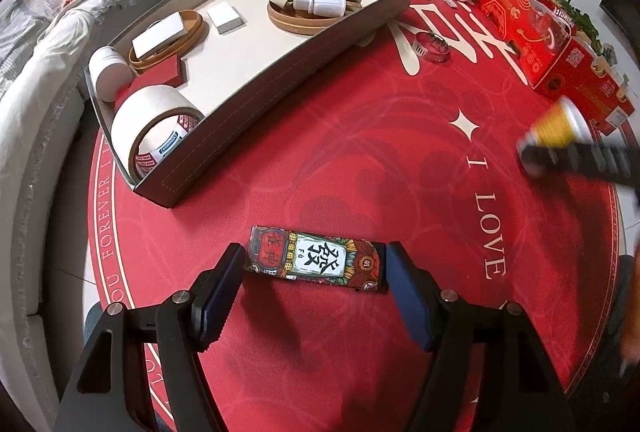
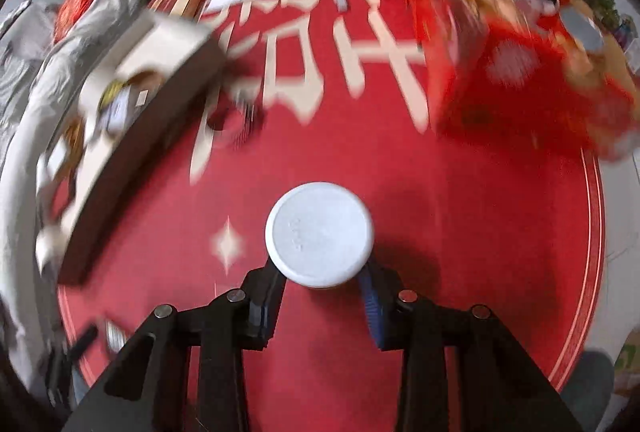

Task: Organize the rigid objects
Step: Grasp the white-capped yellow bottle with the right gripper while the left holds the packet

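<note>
Straddling the printed card box [image 1: 318,258] on the red tablecloth [image 1: 360,160], the left gripper [image 1: 316,264] has its 2 fingers spread wide, one just beside each short end of the box, with no squeeze on it that I can see. The box lies flat, near the long grey tray [image 1: 248,136] that already holds 2 tape rolls, wooden hoops and small white items. The right gripper [image 2: 322,278] is clamped on a white-capped bottle [image 2: 319,232]; the left view shows that bottle with a yellow body [image 1: 556,128], off to the right and apparently clear of the cloth, though motion blur makes the height uncertain. The step in hand looks like gathering the loose pieces: the bottle is in carriage, the box is about to be gripped. Next, the left fingers need to close squarely on the box ends, then lift and carry it over the tray wall into bare floor between the hoops. A metal ring [image 1: 430,46] lies on the cloth beyond the tray.
</note>
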Action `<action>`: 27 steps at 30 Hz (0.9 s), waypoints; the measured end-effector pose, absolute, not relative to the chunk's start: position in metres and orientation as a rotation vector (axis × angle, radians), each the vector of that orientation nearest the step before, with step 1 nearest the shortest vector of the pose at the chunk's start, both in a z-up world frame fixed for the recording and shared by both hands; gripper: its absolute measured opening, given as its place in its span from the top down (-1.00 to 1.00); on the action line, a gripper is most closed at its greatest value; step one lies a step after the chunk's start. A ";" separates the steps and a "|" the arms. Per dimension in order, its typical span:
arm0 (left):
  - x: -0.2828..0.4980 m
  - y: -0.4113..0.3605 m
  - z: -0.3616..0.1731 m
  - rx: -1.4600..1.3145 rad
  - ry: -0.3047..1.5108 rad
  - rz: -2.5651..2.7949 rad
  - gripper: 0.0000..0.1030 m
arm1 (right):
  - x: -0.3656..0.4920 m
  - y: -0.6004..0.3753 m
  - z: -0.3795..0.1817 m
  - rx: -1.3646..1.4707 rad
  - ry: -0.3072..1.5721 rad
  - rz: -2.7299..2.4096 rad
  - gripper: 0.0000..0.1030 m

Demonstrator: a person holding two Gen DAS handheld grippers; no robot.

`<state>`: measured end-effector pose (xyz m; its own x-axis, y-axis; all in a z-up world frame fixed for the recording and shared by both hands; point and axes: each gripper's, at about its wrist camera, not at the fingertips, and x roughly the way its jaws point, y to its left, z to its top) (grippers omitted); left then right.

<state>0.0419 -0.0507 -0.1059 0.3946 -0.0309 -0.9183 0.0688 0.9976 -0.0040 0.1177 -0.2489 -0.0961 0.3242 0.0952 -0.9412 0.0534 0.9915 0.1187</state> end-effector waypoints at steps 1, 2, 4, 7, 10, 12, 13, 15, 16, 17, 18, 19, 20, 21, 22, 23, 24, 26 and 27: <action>0.042 -0.050 -0.106 0.036 1.163 -0.063 -0.44 | 0.109 -0.250 -0.096 0.139 1.246 0.033 0.29; 0.041 -0.050 -0.106 0.035 1.161 -0.061 -0.44 | 0.097 -0.251 -0.096 0.140 1.256 0.038 0.29; 0.040 -0.050 -0.106 0.034 1.157 -0.061 -0.44 | 0.083 -0.253 -0.097 0.156 1.273 0.046 0.29; 0.038 -0.049 -0.106 0.032 1.145 -0.057 -0.44 | 0.058 -0.259 -0.095 0.193 1.283 0.047 0.29; 0.036 -0.049 -0.105 0.031 1.139 -0.056 -0.44 | 0.042 -0.262 -0.095 0.208 1.287 0.039 0.29; 0.035 -0.048 -0.105 0.031 1.134 -0.057 -0.44 | 0.035 -0.265 -0.097 0.215 1.291 0.027 0.29; 0.034 -0.048 -0.105 0.032 1.131 -0.057 -0.44 | 0.032 -0.266 -0.098 0.218 1.293 0.019 0.29; 0.033 -0.047 -0.104 0.034 1.127 -0.057 -0.44 | 0.029 -0.267 -0.100 0.228 1.288 0.003 0.29; 0.033 -0.047 -0.104 0.034 1.126 -0.057 -0.44 | 0.025 -0.268 -0.100 0.230 1.288 -0.001 0.29; 0.033 -0.047 -0.104 0.034 1.125 -0.058 -0.44 | 0.027 -0.268 -0.101 0.230 1.286 -0.006 0.29; 0.033 -0.047 -0.104 0.034 1.125 -0.058 -0.44 | 0.027 -0.267 -0.101 0.226 1.282 -0.009 0.29; 0.032 -0.047 -0.104 0.034 1.124 -0.058 -0.44 | 0.027 -0.266 -0.101 0.217 1.279 -0.012 0.29; 0.032 -0.047 -0.104 0.033 1.124 -0.058 -0.44 | 0.026 -0.265 -0.101 0.211 1.278 -0.015 0.29; 0.032 -0.047 -0.104 0.034 1.125 -0.058 -0.44 | 0.026 -0.265 -0.100 0.208 1.277 -0.016 0.29; 0.032 -0.047 -0.104 0.034 1.125 -0.059 -0.44 | 0.025 -0.265 -0.100 0.205 1.275 -0.018 0.29; 0.033 -0.047 -0.104 0.034 1.125 -0.058 -0.44 | 0.025 -0.265 -0.100 0.204 1.274 -0.019 0.29; 0.033 -0.047 -0.104 0.034 1.125 -0.058 -0.44 | 0.024 -0.265 -0.100 0.204 1.275 -0.021 0.29; 0.032 -0.047 -0.104 0.034 1.124 -0.058 -0.44 | 0.024 -0.264 -0.100 0.201 1.274 -0.021 0.29; 0.032 -0.047 -0.104 0.034 1.125 -0.058 -0.44 | 0.024 -0.264 -0.100 0.198 1.275 -0.021 0.29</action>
<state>0.0325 -0.0468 -0.1043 0.4300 -0.0296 -0.9023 0.0642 0.9979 -0.0021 0.0244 -0.2641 -0.1005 0.2939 0.0940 -0.9512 0.1257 0.9827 0.1360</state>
